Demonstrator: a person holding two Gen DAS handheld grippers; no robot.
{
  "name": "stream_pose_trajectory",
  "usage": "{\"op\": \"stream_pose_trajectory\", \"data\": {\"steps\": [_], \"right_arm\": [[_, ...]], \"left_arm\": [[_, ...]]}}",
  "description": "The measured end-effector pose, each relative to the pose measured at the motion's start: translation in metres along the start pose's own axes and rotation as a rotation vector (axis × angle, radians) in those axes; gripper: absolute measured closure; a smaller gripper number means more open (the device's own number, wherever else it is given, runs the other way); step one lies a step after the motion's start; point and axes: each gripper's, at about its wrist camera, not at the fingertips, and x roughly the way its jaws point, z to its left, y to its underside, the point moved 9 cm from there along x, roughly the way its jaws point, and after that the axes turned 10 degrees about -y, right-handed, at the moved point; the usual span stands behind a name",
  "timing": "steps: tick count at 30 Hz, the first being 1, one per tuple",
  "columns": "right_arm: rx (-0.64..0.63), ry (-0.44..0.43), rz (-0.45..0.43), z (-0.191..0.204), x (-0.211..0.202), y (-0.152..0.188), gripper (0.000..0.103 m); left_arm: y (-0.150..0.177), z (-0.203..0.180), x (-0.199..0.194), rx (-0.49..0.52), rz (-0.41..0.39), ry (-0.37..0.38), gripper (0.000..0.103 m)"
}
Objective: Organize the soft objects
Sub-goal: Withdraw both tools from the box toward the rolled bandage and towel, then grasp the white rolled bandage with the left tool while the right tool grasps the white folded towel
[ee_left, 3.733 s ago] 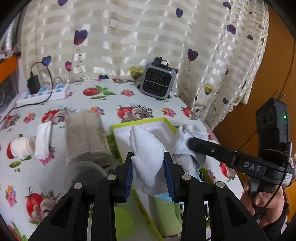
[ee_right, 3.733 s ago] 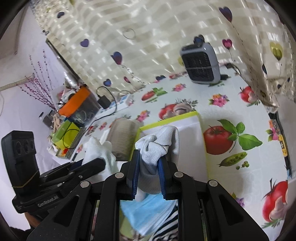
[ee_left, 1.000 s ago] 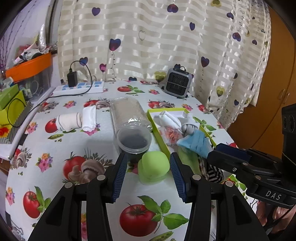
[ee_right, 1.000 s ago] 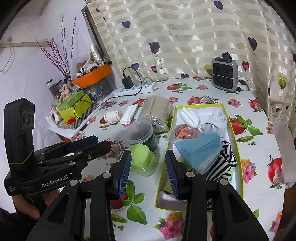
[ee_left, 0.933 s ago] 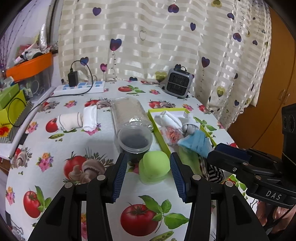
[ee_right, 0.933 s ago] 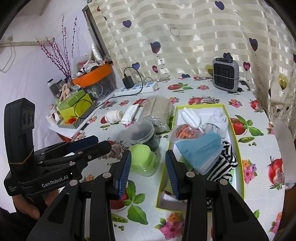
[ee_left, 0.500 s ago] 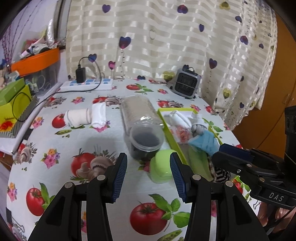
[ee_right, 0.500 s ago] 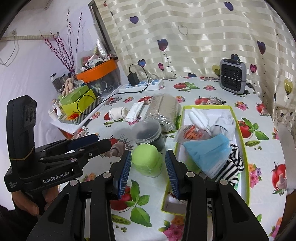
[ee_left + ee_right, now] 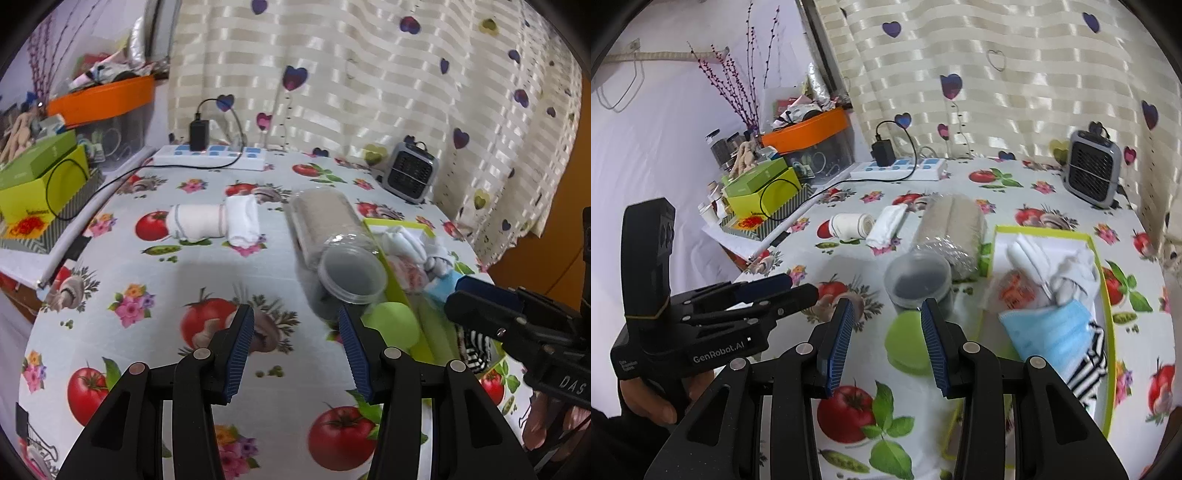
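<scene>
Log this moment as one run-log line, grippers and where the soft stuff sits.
left gripper: open, empty | right gripper: open, empty | box: holds mask, socks | rolled socks: loose on table

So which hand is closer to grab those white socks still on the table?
Probably the left. The left tool is open and empty, and the socks lie on its side. The right tool, also open, sits nearer the box.

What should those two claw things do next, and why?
Probably send the left gripper toward the rolled white socks. Both it and the right gripper are open and empty, and those socks lie outside the green-edged box holding the other soft items.
</scene>
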Motion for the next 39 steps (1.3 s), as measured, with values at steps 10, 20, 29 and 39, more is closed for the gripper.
{"op": "stream_pose_trajectory", "data": {"steps": [10,20,29,39], "right_arm": [[-0.028,-0.049,0.037,0.011,0.032,-0.021,0.063],[-0.053,-0.052,0.111,0.002,0.082,-0.058,0.063],[-0.036,-0.075,0.216,-0.009,0.144,-0.083,0.063],[-0.01,0.009,0.395,-0.034,0.221,-0.091,0.063]], "left_arm": [[-0.011,0.049,0.015,-0.091,0.015,-0.025,0.056],[-0.034,0.088,0.046,-0.151,0.029,-0.04,0.056],[-0.058,0.108,0.077,-0.196,0.044,-0.029,0.056],[-0.073,0.125,0.109,-0.268,0.076,-0.009,0.056]]}}
